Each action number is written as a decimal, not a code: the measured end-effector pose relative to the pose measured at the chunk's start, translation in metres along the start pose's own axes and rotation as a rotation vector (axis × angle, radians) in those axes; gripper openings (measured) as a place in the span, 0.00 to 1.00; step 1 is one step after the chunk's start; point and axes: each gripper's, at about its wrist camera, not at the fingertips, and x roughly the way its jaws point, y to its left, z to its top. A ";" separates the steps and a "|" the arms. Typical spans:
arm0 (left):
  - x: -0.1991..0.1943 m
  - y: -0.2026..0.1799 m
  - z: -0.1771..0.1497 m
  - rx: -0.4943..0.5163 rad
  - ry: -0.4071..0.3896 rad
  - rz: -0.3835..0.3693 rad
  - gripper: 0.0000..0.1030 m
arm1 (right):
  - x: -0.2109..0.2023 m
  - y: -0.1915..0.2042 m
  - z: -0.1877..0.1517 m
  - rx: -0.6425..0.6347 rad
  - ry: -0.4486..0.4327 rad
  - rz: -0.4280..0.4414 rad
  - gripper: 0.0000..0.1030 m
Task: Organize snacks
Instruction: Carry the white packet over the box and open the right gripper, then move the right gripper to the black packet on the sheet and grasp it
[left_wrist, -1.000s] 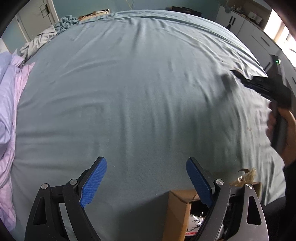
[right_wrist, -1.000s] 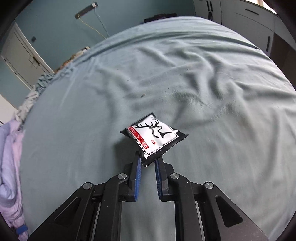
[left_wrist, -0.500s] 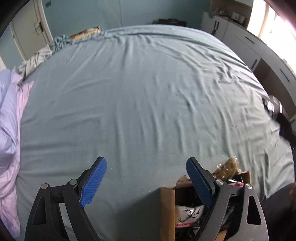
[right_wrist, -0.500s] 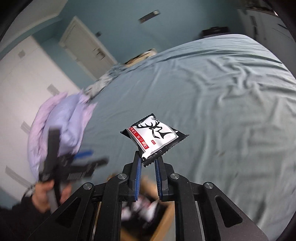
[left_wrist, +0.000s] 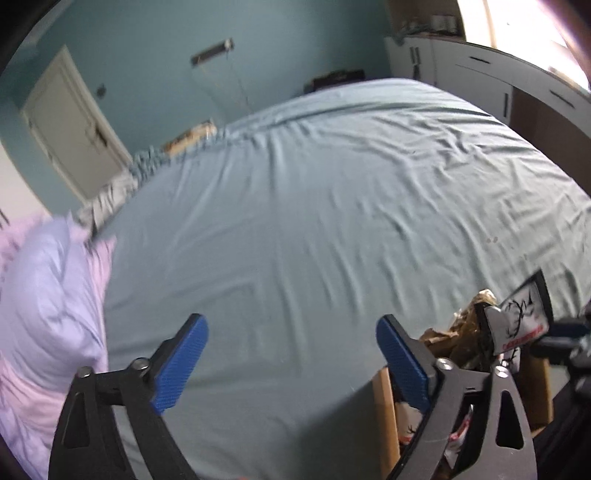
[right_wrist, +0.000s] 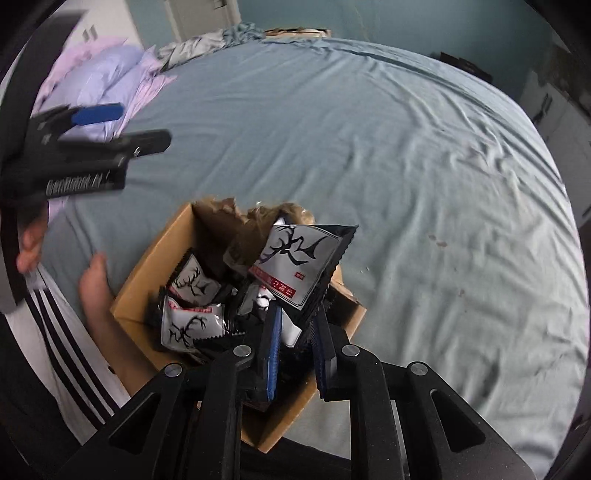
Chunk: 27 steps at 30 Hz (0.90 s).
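Since a second ago I have carried the deer-print packet (right_wrist: 299, 266) off the open sheet to a spot above the cardboard box (right_wrist: 147, 273). On my left, my left gripper (left_wrist: 291, 347) is opening wide over the bed sheet (left_wrist: 314, 206), nothing between its jaws. To the right, my right gripper (right_wrist: 297, 343) pinches the packet's lower edge. Several packets (right_wrist: 190, 325) already lie boxed; no others show on the sheet, so this drop may be the last.

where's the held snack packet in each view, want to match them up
Left wrist: snack packet at far right edge, above the box.
Right wrist: packet at centre, pinched in the right gripper, over the box.
Shared landmark: the cardboard box.
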 end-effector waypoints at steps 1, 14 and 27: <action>-0.004 -0.004 0.001 0.018 -0.027 0.007 1.00 | -0.008 -0.004 -0.001 0.032 -0.022 0.000 0.14; -0.011 -0.021 0.003 0.075 -0.041 -0.037 1.00 | -0.058 -0.070 -0.035 0.370 -0.236 -0.127 0.87; -0.003 -0.011 0.002 0.028 -0.004 0.032 1.00 | -0.069 -0.115 -0.046 0.678 -0.234 0.003 0.87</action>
